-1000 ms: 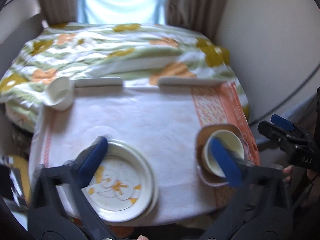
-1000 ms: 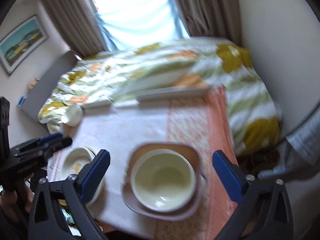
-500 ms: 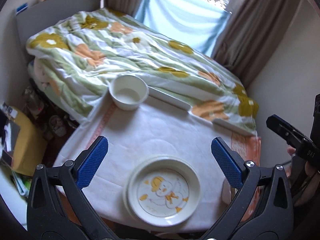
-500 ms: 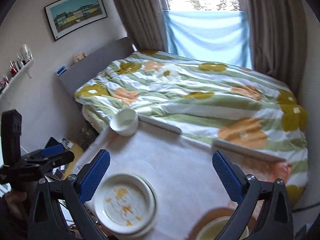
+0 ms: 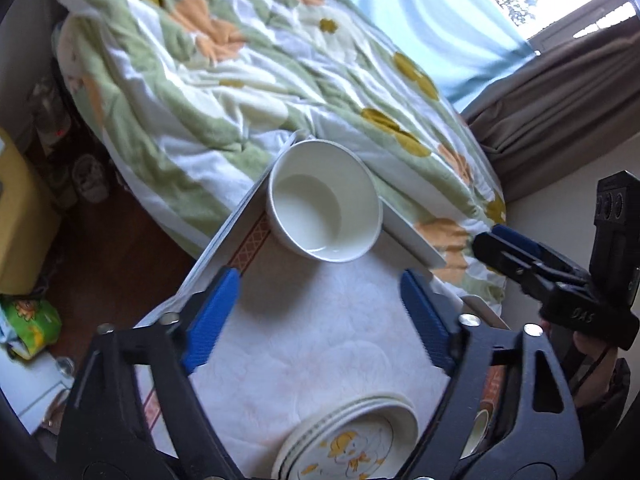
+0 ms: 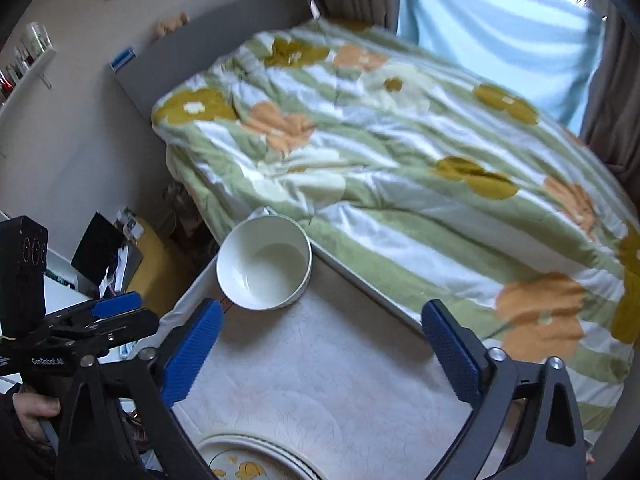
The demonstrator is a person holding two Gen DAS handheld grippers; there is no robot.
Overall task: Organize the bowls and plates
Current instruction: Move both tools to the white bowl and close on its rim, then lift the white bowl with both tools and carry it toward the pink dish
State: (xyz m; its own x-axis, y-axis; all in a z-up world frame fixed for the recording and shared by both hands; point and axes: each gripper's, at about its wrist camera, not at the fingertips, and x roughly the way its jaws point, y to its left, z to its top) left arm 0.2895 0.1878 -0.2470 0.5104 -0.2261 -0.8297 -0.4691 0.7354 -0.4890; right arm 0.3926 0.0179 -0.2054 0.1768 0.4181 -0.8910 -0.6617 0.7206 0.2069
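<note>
A white bowl (image 5: 324,210) stands at the far left corner of the cloth-covered table (image 5: 320,332); it also shows in the right wrist view (image 6: 264,268). My left gripper (image 5: 320,320) is open and empty, a little short of the bowl. My right gripper (image 6: 322,350) is open and empty, above the table with the bowl ahead to its left. A stack of white plates with a yellow duck print (image 5: 352,444) lies at the near edge, also in the right wrist view (image 6: 248,460). A cream bowl on a brown plate (image 5: 478,428) is mostly hidden behind my left gripper's right finger.
A bed with a green, orange and white floral quilt (image 6: 400,152) lies just beyond the table. Clutter and a yellow box (image 5: 20,220) sit on the floor to the left. A window with a blue curtain (image 6: 500,36) is behind.
Both grippers have swung left and forward toward the white bowl, which is now larger and nearer. The duck plates have slid to the bottom edge and the brown plate is nearly out of sight.
</note>
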